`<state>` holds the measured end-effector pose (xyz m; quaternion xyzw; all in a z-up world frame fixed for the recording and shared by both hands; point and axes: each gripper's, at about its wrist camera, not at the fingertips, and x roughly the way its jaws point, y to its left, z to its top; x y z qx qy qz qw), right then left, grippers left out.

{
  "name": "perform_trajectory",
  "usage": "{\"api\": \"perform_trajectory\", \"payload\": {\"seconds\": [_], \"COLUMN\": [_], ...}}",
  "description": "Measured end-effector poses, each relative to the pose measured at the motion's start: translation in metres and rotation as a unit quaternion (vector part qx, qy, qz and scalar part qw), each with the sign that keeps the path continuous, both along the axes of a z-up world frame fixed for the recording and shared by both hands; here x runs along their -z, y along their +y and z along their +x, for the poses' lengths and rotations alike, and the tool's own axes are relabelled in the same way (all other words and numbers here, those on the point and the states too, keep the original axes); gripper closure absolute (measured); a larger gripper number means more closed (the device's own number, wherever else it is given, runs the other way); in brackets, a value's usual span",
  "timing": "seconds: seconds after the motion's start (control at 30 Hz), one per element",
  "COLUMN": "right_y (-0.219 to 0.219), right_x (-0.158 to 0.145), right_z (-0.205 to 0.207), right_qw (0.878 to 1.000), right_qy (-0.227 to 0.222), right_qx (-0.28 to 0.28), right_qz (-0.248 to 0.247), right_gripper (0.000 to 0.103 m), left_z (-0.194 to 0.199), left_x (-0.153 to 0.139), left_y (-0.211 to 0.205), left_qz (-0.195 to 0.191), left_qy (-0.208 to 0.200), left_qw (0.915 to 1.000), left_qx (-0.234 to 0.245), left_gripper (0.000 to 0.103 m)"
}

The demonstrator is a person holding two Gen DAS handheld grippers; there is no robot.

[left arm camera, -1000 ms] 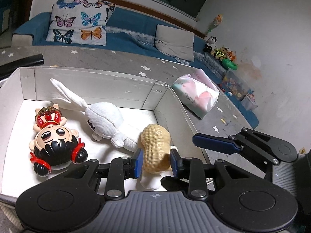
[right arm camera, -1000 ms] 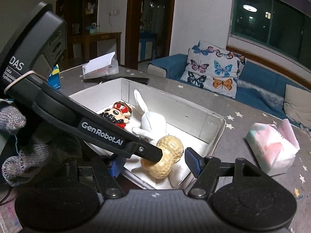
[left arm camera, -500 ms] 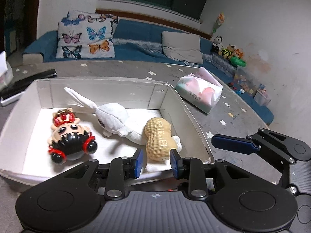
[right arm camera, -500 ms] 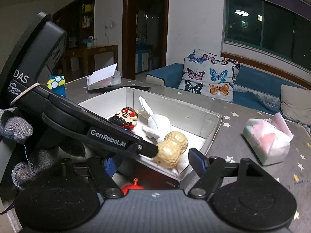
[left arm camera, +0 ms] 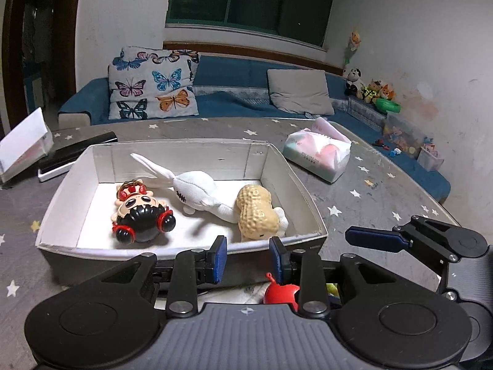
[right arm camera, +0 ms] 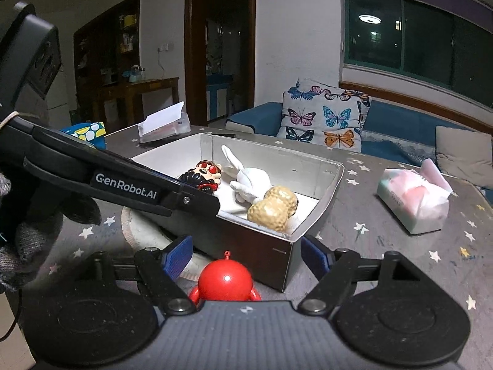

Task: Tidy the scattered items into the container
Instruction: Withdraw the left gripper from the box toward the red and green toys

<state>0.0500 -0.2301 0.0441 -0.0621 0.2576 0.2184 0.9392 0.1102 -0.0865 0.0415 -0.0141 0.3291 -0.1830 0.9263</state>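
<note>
Three toys in white box (left arm camera: 295, 182), peanut (left arm camera: 255, 211) lengthwise toward far wall — left jaws part-open, empty, right jaws just widened, empty.

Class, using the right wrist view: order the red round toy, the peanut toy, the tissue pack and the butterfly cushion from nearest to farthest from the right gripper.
1. Red round toy: on the table just ahead of the right gripper, between its fingers.
2. Peanut toy: in the box's near corner.
3. Tissue pack: on the table, to the right.
4. Butterfly cushion: on the sofa behind the table.
</note>
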Motion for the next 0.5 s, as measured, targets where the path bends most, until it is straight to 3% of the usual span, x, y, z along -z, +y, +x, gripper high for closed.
{"api": "perform_trajectory", "payload": {"seconds": [0.5], "right_y": [-0.01], "right_x": [0.008], "right_z": [-0.027], "right_qw": [1.0], "right_qy": [-0.001], "right_qx": [0.018], "right_qz": [0.009], "right_gripper": [0.021], "left_z": [-0.029], "left_x": [0.009], "left_y": [-0.004], "left_qz": [0.031], "left_qy": [0.012], "left_qw": [0.9991], "left_qx": [-0.025], "left_gripper": [0.07]}}
